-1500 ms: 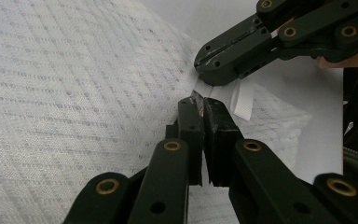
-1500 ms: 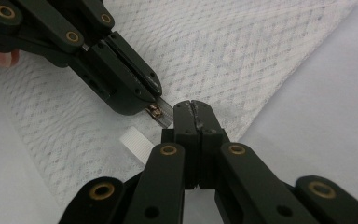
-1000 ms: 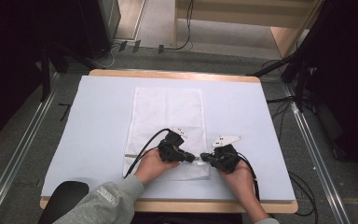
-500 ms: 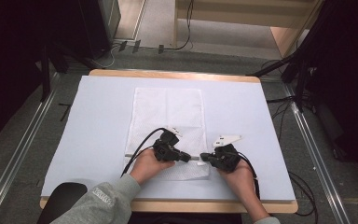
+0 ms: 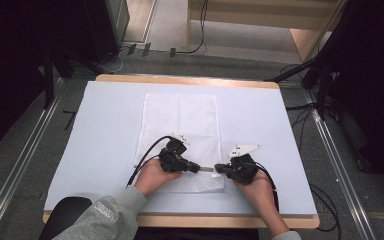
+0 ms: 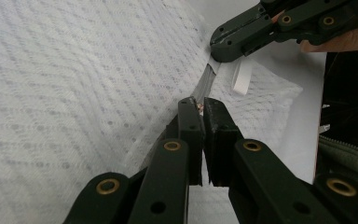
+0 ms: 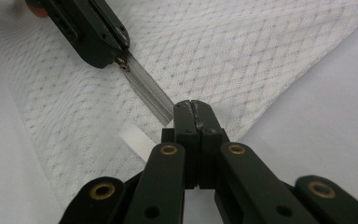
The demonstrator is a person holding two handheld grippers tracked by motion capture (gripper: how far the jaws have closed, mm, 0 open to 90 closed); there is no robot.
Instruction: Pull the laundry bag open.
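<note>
Below, both hands lie low over the white mesh bag's [image 5: 180, 135] near edge; left gripper [image 5: 198, 169] clamps the zipper pull [image 6: 199, 107], right gripper [image 5: 217, 169] the zipper tape's [image 7: 151, 89] end. Gripper views reveal a white tag [image 7: 136, 140].

High view: overhead, faces fwd/down. Gripper views: close, along jaws; all share mesh bag [image 5: 180, 125].

— What's on the table?
— A white mesh fabric bag [image 5: 180, 130], rectangular, lying flat.
— And its grey zipper [image 7: 149, 91]?
— Along the near edge, pulled taut; a white tag [image 7: 135, 140] beside it.
</note>
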